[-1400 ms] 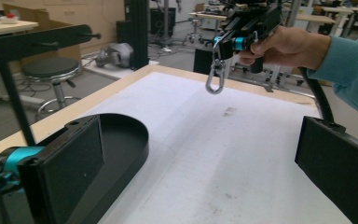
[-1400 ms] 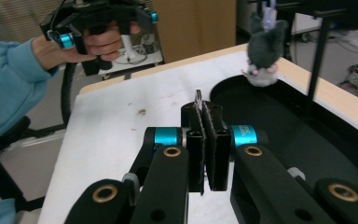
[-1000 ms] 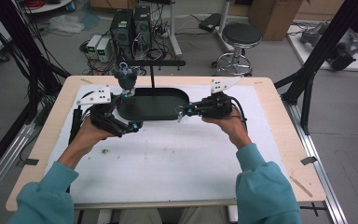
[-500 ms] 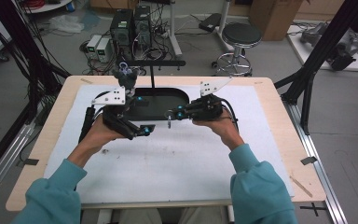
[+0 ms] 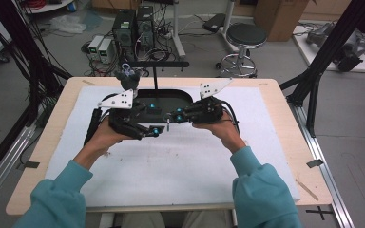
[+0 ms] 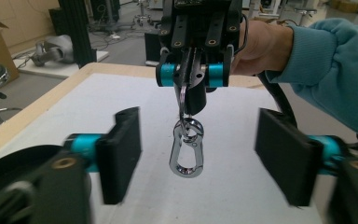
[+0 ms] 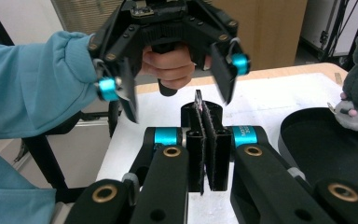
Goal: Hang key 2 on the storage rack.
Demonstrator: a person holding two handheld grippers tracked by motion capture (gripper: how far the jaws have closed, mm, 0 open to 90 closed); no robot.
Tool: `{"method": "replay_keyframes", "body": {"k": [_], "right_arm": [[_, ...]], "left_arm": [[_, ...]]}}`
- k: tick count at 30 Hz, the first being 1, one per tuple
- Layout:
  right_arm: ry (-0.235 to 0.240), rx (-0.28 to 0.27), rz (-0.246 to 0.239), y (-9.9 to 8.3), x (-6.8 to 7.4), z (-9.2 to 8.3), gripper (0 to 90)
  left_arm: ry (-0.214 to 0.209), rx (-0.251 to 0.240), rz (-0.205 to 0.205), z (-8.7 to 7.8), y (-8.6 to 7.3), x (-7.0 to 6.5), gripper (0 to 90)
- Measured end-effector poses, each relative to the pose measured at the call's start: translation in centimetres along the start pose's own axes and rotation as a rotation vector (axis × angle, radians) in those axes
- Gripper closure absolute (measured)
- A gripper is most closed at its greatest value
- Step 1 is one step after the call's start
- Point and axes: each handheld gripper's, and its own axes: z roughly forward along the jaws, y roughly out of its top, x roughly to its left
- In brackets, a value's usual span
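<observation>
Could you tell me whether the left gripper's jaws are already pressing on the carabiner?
No: in the left gripper view the carabiner hangs from the shut right gripper, apart from both pads of the left gripper.

The high view looks forward and down from above the person's side of the desk (image 5: 275, 156), taking in the whole top and the floor beyond its far edge. The left gripper view rides low and close on the left tongs (image 6: 200, 154), facing level across the desk toward the right tongs (image 6: 192, 79), which hang a carabiner (image 6: 186, 149) near the lens. The right gripper view sits as close on its own tongs (image 7: 207, 149) and faces back at the left tongs (image 7: 177, 79). All three views share the middle of the desk near its far edge.
</observation>
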Motion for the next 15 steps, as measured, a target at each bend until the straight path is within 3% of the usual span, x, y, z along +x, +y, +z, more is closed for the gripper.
{"method": "replay_keyframes", "body": {"k": [5,12,15], "right_arm": [[0.007,0.006,0.002,0.03,0.03,0.02,88.8],[0.015,-0.002,-0.003,0.07,0.14,0.15,88.8],[0.018,-0.001,0.002,0.06,0.16,0.22,88.8]], "left_arm": [[0.002,-0.014,0.019,0.02,0.07,-0.08,51.9],[-0.001,-0.017,0.015,0.04,0.08,-0.05,61.8],[0.016,-0.007,0.022,0.05,0.09,-0.06,66.4]]}}
